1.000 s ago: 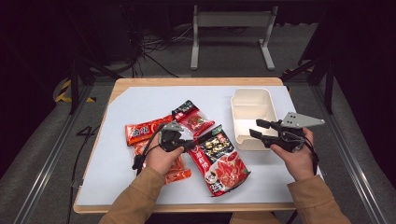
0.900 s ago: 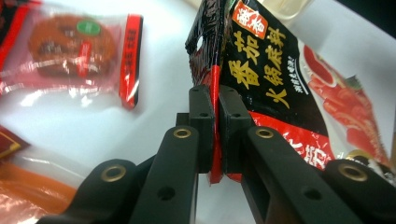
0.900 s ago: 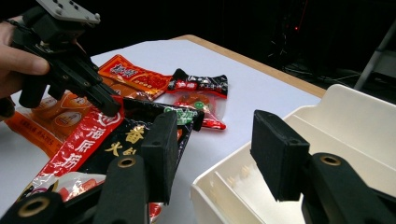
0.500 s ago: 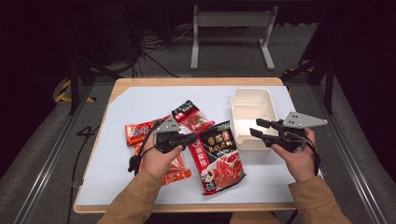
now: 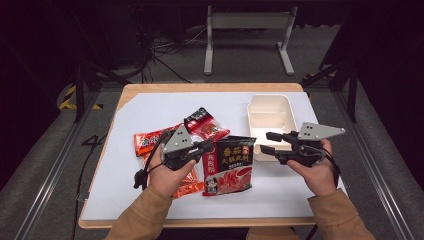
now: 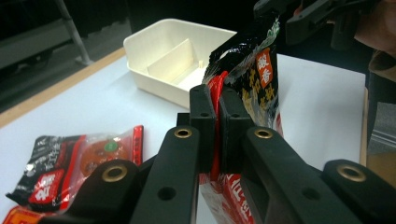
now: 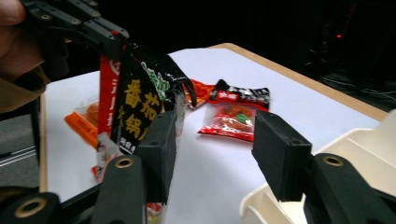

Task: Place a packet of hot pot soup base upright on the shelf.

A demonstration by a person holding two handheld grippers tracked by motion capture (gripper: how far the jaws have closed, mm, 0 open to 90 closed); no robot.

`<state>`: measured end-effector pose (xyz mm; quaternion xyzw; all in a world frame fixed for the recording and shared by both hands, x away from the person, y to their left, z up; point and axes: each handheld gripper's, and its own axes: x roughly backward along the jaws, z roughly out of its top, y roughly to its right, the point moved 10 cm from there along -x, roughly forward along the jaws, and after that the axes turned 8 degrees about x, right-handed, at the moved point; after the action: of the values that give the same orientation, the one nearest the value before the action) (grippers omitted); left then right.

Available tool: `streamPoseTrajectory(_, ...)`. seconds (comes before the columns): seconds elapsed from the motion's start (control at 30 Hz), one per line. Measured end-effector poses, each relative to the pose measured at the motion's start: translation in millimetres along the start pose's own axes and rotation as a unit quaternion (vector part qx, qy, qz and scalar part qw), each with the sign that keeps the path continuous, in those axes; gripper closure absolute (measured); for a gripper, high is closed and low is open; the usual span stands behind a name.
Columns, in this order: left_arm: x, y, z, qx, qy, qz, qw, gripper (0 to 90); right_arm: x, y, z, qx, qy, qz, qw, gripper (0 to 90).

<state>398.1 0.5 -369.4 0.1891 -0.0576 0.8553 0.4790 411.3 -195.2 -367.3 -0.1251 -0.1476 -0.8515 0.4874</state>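
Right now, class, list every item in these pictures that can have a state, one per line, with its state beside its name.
Left gripper: shut on the black-and-red sauce packet.
Black-and-red sauce packet: pinched at its edge, lifted upright off the table.
Right gripper: open, holding nothing, beside the packet.
Divided cream tray: empty, both compartments bare.
Small red-and-black packet: lying flat, sealed.
Orange packets: lying flat on the white table cover.

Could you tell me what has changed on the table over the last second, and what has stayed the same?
The left hand-held gripper, shut on the black-and-red sauce pouch, has lifted it and swung it upright towards the white divided box. The right hand-held gripper stays open beside the box, barely shifted. The smaller red packets and the box lie as before.
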Motion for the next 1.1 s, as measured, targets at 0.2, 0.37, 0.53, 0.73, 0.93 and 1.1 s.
streamPoseTrajectory(0.2, 4.1, 5.4, 5.2, -0.02, 0.008, 0.0, 0.9998, 86.9, -4.8, -10.0, 6.0, -0.001, 0.005, 0.024, 0.9997, 45.7)
streamPoseTrajectory(0.37, 5.9, 8.3, 8.1, -0.034, 0.013, -0.002, 0.9993, 87.0, -8.6, -14.5, 9.9, -0.002, 0.009, 0.036, 0.9993, 41.6)
streamPoseTrajectory(0.53, 6.9, 11.2, 10.9, -0.048, 0.018, -0.005, 0.9987, 87.0, -18.5, -23.3, 13.9, -0.004, 0.005, 0.061, 0.9981, 38.2)
streamPoseTrajectory(0.73, 6.8, 12.7, 11.8, -0.046, 0.021, -0.004, 0.9987, 86.9, -28.4, -29.9, 21.7, -0.006, -0.005, 0.071, 0.9974, 37.8)
streamPoseTrajectory(0.93, 5.5, 13.7, 11.4, -0.05, 0.018, -0.001, 0.9986, 86.8, -37.4, -33.9, 20.2, -0.013, -0.024, 0.079, 0.9965, 37.0)
streamPoseTrajectory(1.1, 4.7, 15.5, 11.4, -0.05, 0.018, -0.004, 0.9986, 86.7, -44.9, -36.1, 14.3, -0.016, -0.058, 0.094, 0.9938, 44.6)
